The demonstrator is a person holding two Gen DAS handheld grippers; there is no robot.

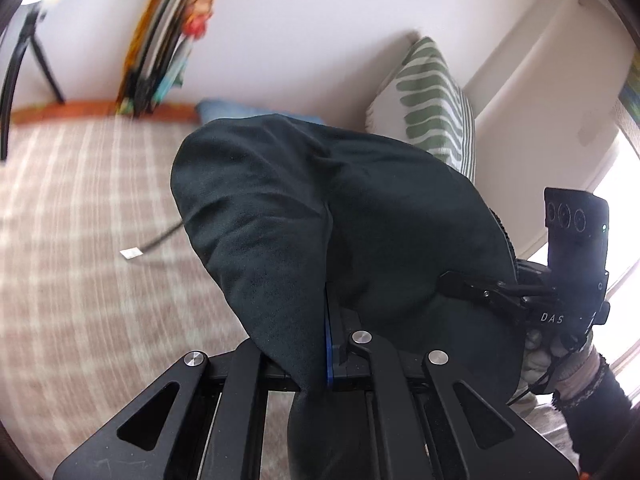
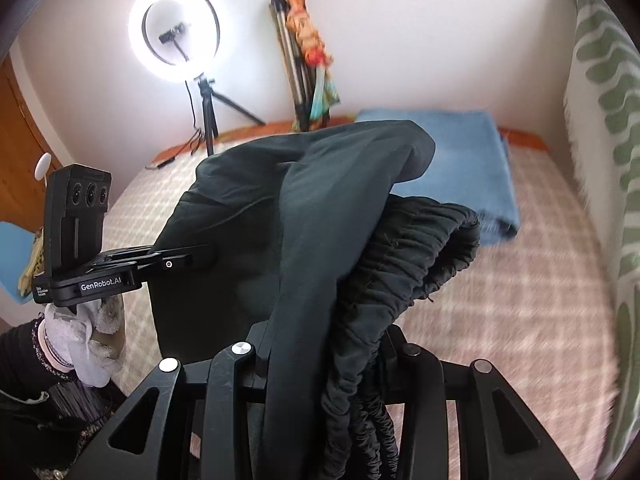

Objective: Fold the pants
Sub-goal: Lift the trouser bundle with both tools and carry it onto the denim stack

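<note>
Dark black pants (image 1: pixel 320 208) hang bunched in the air above a bed, held by both grippers. In the left wrist view my left gripper (image 1: pixel 330 344) is shut on a fold of the pants, and the cloth drapes over and hides its fingers. My right gripper (image 1: pixel 480 286) shows at the right edge of that view, gripping the cloth. In the right wrist view my right gripper (image 2: pixel 320 344) is shut on the pants (image 2: pixel 304 216) next to the gathered elastic waistband (image 2: pixel 420 248). My left gripper (image 2: pixel 192 256) enters from the left, clamped on the cloth.
The bed has a pink-and-white checked cover (image 2: pixel 500 300). A folded blue blanket (image 2: pixel 460 152) lies at its far side. A green-patterned pillow (image 1: pixel 432 96) leans on the wall. A ring light on a tripod (image 2: pixel 176 32) and a colourful bundle (image 2: pixel 308 52) stand beyond.
</note>
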